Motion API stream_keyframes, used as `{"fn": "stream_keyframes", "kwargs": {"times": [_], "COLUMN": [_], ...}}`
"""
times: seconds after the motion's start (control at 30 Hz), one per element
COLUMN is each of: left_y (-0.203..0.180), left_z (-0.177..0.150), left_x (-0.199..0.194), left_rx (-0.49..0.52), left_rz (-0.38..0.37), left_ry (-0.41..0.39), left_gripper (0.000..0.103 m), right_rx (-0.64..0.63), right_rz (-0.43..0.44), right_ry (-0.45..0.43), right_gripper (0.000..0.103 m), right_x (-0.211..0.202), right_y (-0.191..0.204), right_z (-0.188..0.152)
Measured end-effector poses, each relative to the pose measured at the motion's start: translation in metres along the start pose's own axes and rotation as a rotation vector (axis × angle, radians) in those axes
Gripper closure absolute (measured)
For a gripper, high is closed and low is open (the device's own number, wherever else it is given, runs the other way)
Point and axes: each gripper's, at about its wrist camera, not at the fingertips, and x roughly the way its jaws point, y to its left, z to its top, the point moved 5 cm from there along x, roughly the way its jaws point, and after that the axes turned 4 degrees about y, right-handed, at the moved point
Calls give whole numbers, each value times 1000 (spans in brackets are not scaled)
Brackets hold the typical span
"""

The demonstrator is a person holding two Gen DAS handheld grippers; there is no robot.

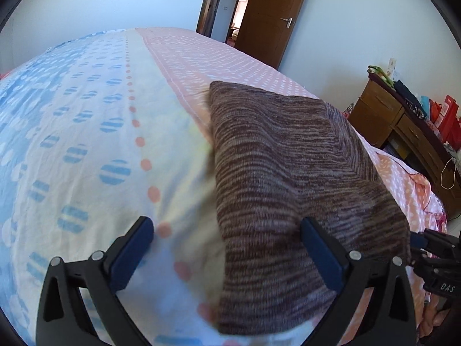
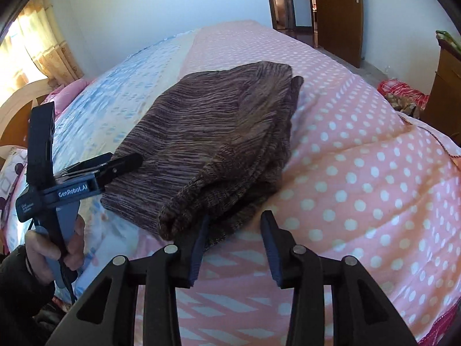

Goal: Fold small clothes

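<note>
Left gripper point(image 1: 227, 230) jaws stand wide apart, near edge of the folded brown knit garment point(image 1: 288, 178) lying between them. Right gripper point(image 2: 234, 230) jaws apart, empty, at the garment's near corner. Garment rests on the dotted bedspread point(image 2: 360, 158); wooden door point(image 1: 270, 14) beyond.

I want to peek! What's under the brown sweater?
The folded brown sweater lies on the dotted bedspread, pink and blue around it. Its own folded layers show at the edge; anything else beneath is covered.
</note>
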Motion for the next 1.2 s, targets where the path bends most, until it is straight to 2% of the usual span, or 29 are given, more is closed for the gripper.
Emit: {"fn": "stream_keyframes", "kwargs": {"times": [0.1, 0.13, 0.17, 0.27, 0.37, 0.5, 0.53, 0.6, 0.63, 0.67, 0.73, 0.83, 0.9, 0.93, 1.03, 1.2], "left_y": [-2, -3, -4, -9, -15, -19, -20, -26, -28, -30, -36, -45, -50, -51, -51, -48], "left_z": [-2, -2, -2, -4, -5, -9, -10, -13, -13, -15, -17, -24, -28, -29, -32, -31], "left_x": [-4, -5, -6, -10, -22, -42, -46, -54, -58, -62, -73, -97, -114, -120, -147, -188], "left_rx": [23, 31, 39, 73, 120, 172, 182, 199, 206, 213, 231, 246, 249, 246, 221, 169], "left_rz": [37, 53, 71, 131, 185, 235, 244, 258, 261, 262, 263, 267, 264, 263, 258, 260], "left_ry": [7, 6, 6, 7, -25, -82, -90, -102, -107, -113, -134, -171, -189, -197, -237, -293], "left_gripper": [0, 0, 0, 0, 0, 0, 0, 0, 0, 0, 0, 0, 0, 0, 0, 0], "right_rx": [-16, -25, -35, -10, 37, 87, 85, 71, 56, 38, -12, -64, -47, -35, -1, 12], "right_rz": [-6, -23, -36, 14, -22, -15, -23, -61, -88, -112, -168, -237, -243, -233, -214, -239], "right_ry": [11, 14, 21, 47, 47, 43, 30, 0, -22, -44, -114, -225, -269, -281, -324, -377], "right_gripper": [67, 78, 98, 100, 100, 99, 98, 86, 69, 49, 35, 34, 28, 24, 24, 24], "right_x": [2, 1, 0, 1, -13, -38, -45, -60, -70, -78, -102, -136, -150, -154, -164, -184], "right_y": [6, 7, 9, 17, 14, 21, 25, 33, 38, 42, 53, 68, 75, 77, 84, 96], "right_z": [-3, -4, -5, -11, -25, -56, -62, -70, -71, -72, -70, -64, -58, -56, -52, -49]}}
